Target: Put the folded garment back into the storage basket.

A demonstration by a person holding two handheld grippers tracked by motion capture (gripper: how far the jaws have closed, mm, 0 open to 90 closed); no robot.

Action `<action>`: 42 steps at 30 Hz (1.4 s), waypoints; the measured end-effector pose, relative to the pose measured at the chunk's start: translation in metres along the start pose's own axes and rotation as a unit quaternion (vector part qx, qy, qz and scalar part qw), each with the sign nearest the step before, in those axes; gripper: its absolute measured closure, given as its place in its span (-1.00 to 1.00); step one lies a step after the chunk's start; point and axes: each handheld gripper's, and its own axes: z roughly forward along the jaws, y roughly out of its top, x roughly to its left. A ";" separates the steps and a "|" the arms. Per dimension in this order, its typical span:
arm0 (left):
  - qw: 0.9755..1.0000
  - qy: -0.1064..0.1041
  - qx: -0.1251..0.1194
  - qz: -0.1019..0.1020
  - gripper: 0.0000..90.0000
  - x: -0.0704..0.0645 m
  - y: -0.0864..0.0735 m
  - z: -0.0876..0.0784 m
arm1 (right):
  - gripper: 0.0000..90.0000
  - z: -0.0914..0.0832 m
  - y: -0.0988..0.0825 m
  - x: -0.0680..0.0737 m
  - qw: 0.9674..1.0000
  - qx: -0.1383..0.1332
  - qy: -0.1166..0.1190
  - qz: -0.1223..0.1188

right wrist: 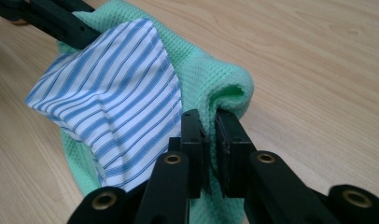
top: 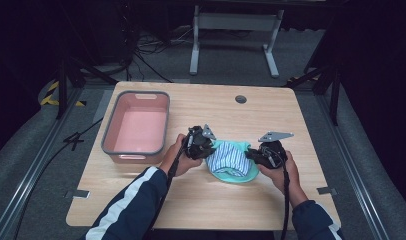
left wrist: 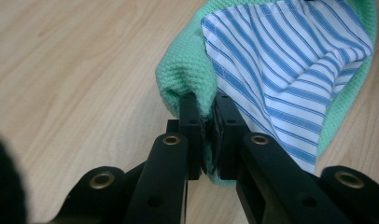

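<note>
High view first: a person's two hands came in from the bottom edge over the pale wooden table, each holding a black two-jaw gripper. Between them hung a mint-green waffle-knit cloth with a blue-and-white striped panel, held near the table's middle and sagging toward the wood. The left gripper pinched its left edge, the right gripper its right edge. A pink rectangular plastic tub with a grey rim stood well apart to the left, with nothing visible inside. How far the cloth's lowest fold cleared the table was hard to judge from above.

Left gripper view: the jaws were pressed together on a bunched green fold of the cloth, with the striped panel falling away to the right. The bite looked shallow — only a narrow rim of knit sat between the pads, so a sharp tug could pull it free.

Right gripper view: the right gripper was likewise clamped on a rolled green corner, the striped panel draped to its left, and the other gripper's black jaw was cut off at the top corner. If the hands drew apart unevenly the cloth would probably slip from one grip and drop in a heap — the pads themselves were hidden by fabric, so the depth of hold stayed uncertain.
</note>
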 end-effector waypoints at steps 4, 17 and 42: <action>1.000 0.011 -0.005 0.005 0.87 0.007 0.008 -0.012 | 0.84 -0.002 0.014 0.001 1.000 -0.004 -0.003 -0.004; 0.999 0.035 -0.016 0.006 0.87 0.022 0.013 -0.041 | 0.84 -0.012 0.052 0.008 0.999 -0.023 -0.005 -0.026; 0.996 0.083 -0.032 -0.027 0.87 0.056 -0.023 -0.110 | 0.84 0.010 0.113 0.055 0.996 -0.039 0.025 -0.080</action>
